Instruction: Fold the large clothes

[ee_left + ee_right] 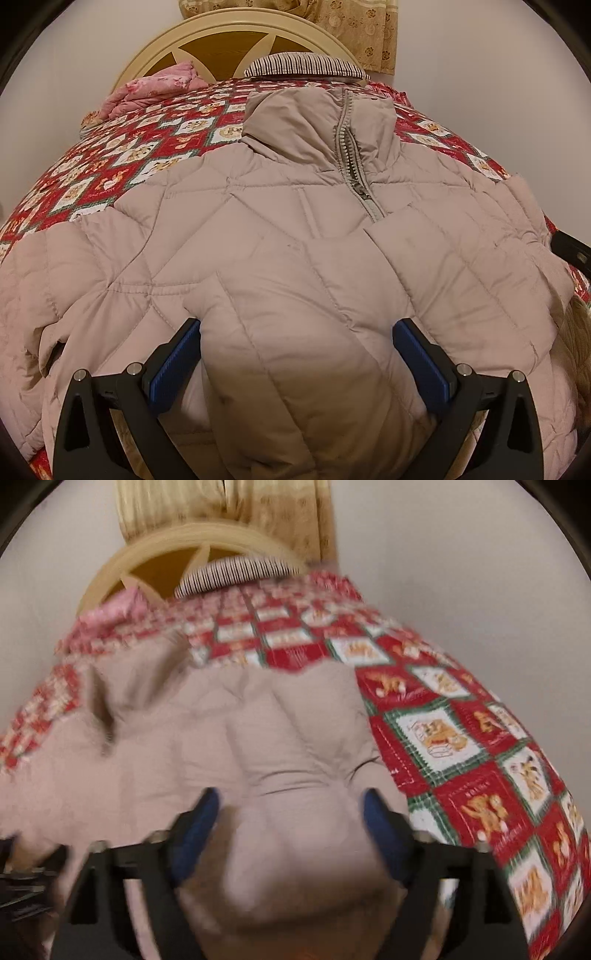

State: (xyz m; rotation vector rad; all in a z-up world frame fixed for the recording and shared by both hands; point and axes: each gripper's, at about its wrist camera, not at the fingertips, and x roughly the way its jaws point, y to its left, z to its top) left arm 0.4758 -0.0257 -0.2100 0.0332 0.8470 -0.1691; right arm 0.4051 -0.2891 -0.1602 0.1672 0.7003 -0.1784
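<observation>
Left wrist view: 1 big puffy coat point(280, 236) lies spread on the bed point(122, 155). It is pale pink-beige with stitched diamond shapes. Its collar points toward the head end of the bed, and its 1 zip point(354, 162) is part way open at the neck. The bed has a red, white and green cover with little pictures in squares. At the head end sit 1 striped pillow point(306, 66) and 1 pink bundle of cloth point(155, 88) near the left corner. Behind them are 1 round cream headboard point(207, 40) and 1 curtain point(354, 26) with flowers. The left gripper point(295, 339) is at the foot end of the coat. A fat fold of the coat sits between its 2 blue pads point(173, 362). The jaws stand wide, and both pads look like they touch the fold, but I cannot tell if they squeeze it.

Right wrist view: this picture is blurry. The same 1 coat point(207, 738) fills the middle and left, and its right edge lies on the bed cover point(461, 738). The right gripper point(291, 808) is over that right part of the coat. Its jaws are spread wide. A puffy lump of coat bulges up between the 2 blue pads point(195, 830), and the pads do not seem to pinch it. The striped pillow point(236, 572) and headboard point(110, 576) show at the far end.
</observation>
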